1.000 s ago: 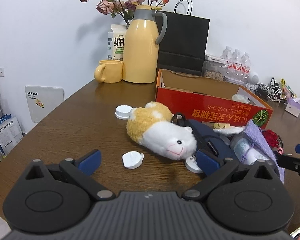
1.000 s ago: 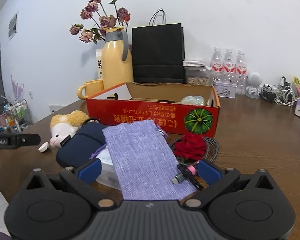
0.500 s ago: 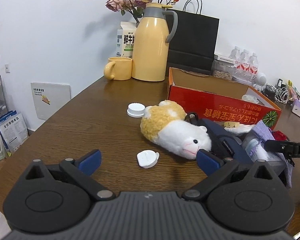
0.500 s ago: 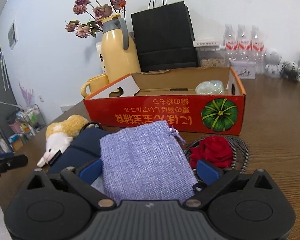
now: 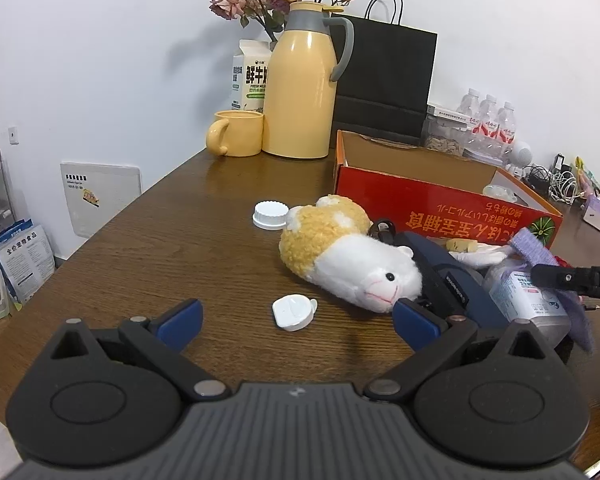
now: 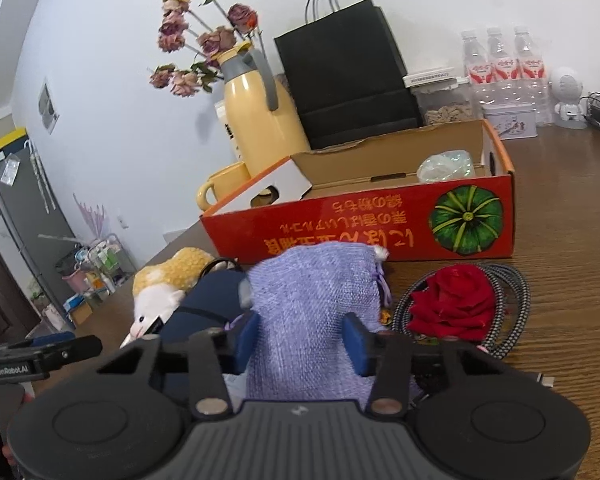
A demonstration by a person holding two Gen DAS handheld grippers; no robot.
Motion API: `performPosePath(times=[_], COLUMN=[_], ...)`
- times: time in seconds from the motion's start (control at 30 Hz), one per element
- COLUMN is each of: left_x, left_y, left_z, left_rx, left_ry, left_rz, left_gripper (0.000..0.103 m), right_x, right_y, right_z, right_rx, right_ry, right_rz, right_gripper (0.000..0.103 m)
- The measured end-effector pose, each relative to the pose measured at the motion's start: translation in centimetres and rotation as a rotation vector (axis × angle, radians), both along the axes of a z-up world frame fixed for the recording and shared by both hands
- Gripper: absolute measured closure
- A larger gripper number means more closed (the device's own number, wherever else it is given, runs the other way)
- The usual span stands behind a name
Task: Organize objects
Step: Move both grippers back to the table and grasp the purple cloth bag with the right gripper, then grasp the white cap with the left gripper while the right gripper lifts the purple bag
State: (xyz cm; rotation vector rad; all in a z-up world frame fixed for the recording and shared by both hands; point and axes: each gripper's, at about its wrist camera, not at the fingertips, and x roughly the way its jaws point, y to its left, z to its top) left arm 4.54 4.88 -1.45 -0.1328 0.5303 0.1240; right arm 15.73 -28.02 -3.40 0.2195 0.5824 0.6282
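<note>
My right gripper [image 6: 302, 342] is shut on a purple cloth pouch [image 6: 316, 300], lifted in front of the open red cardboard box [image 6: 364, 228]. A red rose [image 6: 454, 302] lies on a coiled braided cable [image 6: 516, 308] to its right. A navy case [image 6: 204, 304] and a yellow-white plush toy [image 6: 168, 284] lie to its left. My left gripper [image 5: 296, 320] is open and empty above the table, with a small white cap [image 5: 294, 312] between its fingers. The plush toy [image 5: 348, 252], navy case [image 5: 448, 280] and a white lid [image 5: 270, 215] lie beyond it.
A yellow thermos [image 5: 304, 84], yellow mug [image 5: 236, 134], milk carton [image 5: 250, 76], dried flowers and a black paper bag [image 5: 384, 84] stand at the back. Water bottles [image 6: 504, 64], a tin and cables sit at the back right. A plastic-wrapped item [image 6: 444, 166] lies in the box.
My right gripper has closed on the purple pouch and lifted it while tilting. My left gripper has drifted left and back, keeping open.
</note>
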Motion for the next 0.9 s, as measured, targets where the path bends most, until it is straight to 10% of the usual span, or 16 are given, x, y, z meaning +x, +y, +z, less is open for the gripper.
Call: performPosePath(times=[0.17, 0.63, 0.9], left_x=[0.1, 2.7, 4.6], left_y=[0.1, 0.2, 0.2], left_z=[0.0, -1.4, -2.2], left_rx=[0.002, 0.075, 0.095], left_ry=[0.002, 0.085, 0.119], left_rz=[0.002, -0.002, -0.03], left_gripper=[0.0, 0.002, 0.054], right_x=[-0.3, -6.4, -8.0], right_y=[-0.6, 0.1, 0.4], right_z=[0.3, 3.7, 3.7], right_rx=[0.014, -0.136, -0.164], right_ry=[-0.027, -0.291, -0.316], right_rz=[-0.026, -0.135, -0.138], right_gripper=[0.096, 0.097, 0.097])
